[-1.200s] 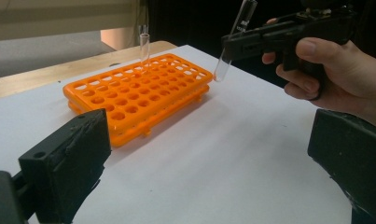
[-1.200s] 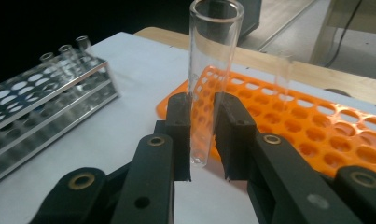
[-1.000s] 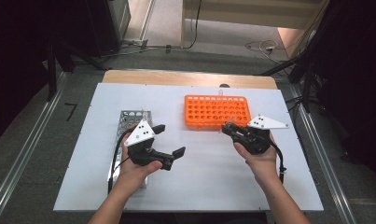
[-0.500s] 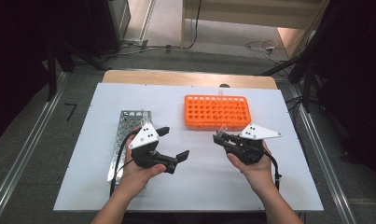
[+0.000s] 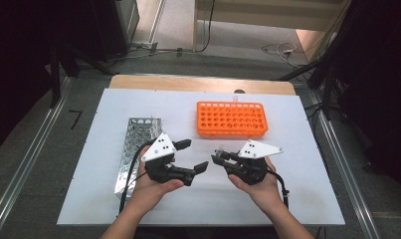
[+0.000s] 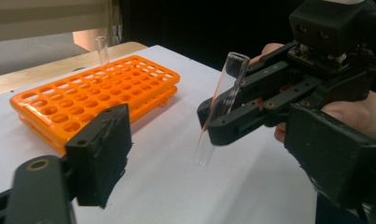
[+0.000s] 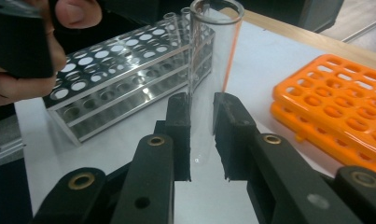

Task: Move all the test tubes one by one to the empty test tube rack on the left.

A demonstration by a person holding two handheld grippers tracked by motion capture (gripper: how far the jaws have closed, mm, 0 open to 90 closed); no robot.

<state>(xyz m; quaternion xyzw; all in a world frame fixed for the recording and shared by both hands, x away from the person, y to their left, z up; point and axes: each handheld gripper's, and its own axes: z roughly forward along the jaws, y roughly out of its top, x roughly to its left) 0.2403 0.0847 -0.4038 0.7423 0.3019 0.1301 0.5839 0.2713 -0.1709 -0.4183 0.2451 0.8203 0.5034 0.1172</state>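
The right gripper (image 5: pixel 219 158) is clamped on a clear, unmarked test tube (image 6: pixel 219 105), holding it near upright over the white table (image 5: pixel 297 199) between the metal rack (image 5: pixel 133 149) and orange rack (image 5: pixel 230 119), while the left gripper (image 5: pixel 194 155), empty, has just been narrowing its parted jaws.

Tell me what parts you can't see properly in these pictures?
- Glass tube, right gripper view: its middle hides between the right gripper's jaws.
- Same tube in the high view: too small to make out.
- Metal rack, high view: the left gripper and hand cover its near end.
- Orange rack, right gripper view: cut off by the right edge.
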